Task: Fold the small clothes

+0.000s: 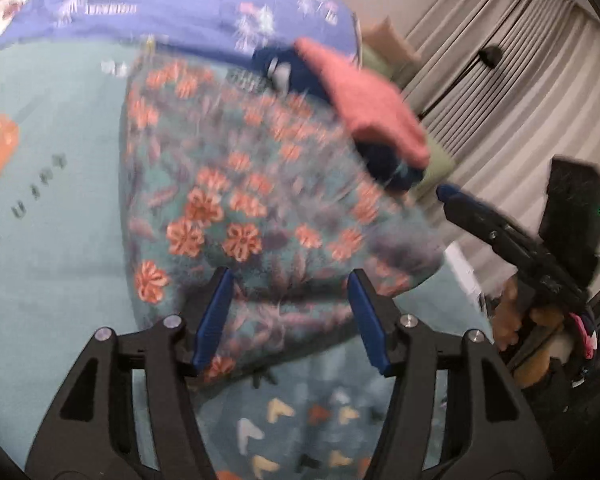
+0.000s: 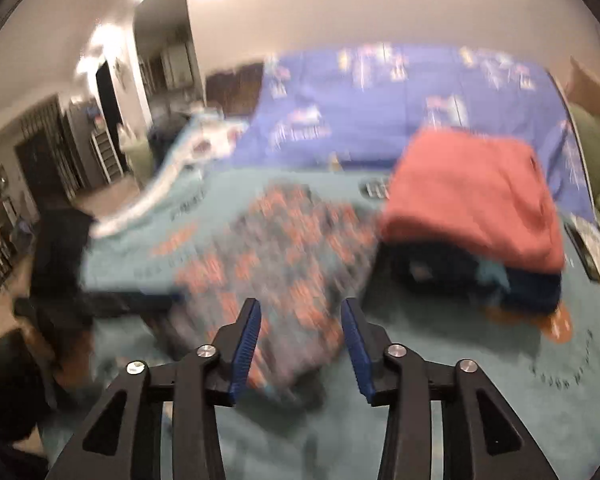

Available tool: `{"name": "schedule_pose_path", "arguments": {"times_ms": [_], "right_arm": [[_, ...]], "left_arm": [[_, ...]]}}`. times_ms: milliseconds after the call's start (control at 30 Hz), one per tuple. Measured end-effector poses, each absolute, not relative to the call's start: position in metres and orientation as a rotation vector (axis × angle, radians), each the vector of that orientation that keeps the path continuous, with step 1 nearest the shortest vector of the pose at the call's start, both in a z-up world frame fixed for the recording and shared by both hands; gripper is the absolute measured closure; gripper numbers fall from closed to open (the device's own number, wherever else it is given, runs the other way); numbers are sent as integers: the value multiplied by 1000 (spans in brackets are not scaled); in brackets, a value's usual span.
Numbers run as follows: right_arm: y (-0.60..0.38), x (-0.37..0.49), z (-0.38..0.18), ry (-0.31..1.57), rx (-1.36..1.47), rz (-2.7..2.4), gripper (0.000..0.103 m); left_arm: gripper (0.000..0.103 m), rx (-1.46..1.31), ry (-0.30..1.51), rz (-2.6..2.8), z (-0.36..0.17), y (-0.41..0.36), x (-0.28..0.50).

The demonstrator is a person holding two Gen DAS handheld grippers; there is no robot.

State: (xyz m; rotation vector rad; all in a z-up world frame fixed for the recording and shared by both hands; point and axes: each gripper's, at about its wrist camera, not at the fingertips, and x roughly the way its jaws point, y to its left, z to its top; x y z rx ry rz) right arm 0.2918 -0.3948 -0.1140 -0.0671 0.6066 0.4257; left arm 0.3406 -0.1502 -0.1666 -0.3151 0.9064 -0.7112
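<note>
A floral garment [image 1: 240, 200], teal with orange flowers, lies spread on the teal bed cover [image 1: 52, 248]. My left gripper [image 1: 290, 316] hovers over its near edge, open, and its blue pads do not press on the cloth. Beyond the garment sits a stack of folded clothes, a pink piece [image 1: 364, 100] on top of dark blue ones. My right gripper [image 1: 500, 236] reaches in from the right. In the right wrist view the right gripper [image 2: 302, 340] is open over a near corner of the floral garment [image 2: 284, 248], with the pink-topped stack [image 2: 472, 196] to its right. Both views are blurred.
A blue patterned blanket [image 2: 380, 100] covers the far part of the bed. Grey curtains [image 1: 520, 80] hang at the right, with green cushions [image 2: 596, 148] beside the bed. A dark blurred shape [image 2: 60, 256] stands at the bed's left edge, with the room and a doorway behind it.
</note>
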Motion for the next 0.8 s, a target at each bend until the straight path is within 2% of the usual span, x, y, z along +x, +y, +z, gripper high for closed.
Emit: {"name": "schedule_pose_path", "arguments": {"times_ms": [200, 300, 367, 433, 567, 633, 800], "right_arm": [[-365, 306, -179, 772, -214, 430, 60], [-399, 300, -171, 792, -36, 423, 60], [-408, 291, -155, 751, -50, 363, 58], [-414, 288, -131, 669, -28, 360, 54], [-395, 313, -115, 627, -52, 403, 53], [-380, 337, -125, 649, -71, 449, 53], [-399, 382, -179, 791, -41, 450, 57]], "left_arm": [[42, -316, 939, -737, -167, -142, 337], [42, -273, 935, -754, -155, -138, 327], [42, -276, 889, -773, -139, -135, 326], [38, -299, 848, -776, -127, -137, 337], [35, -366, 886, -762, -137, -152, 371], [35, -397, 954, -746, -160, -158, 385], [35, -355, 887, -808, -168, -156, 379]]}}
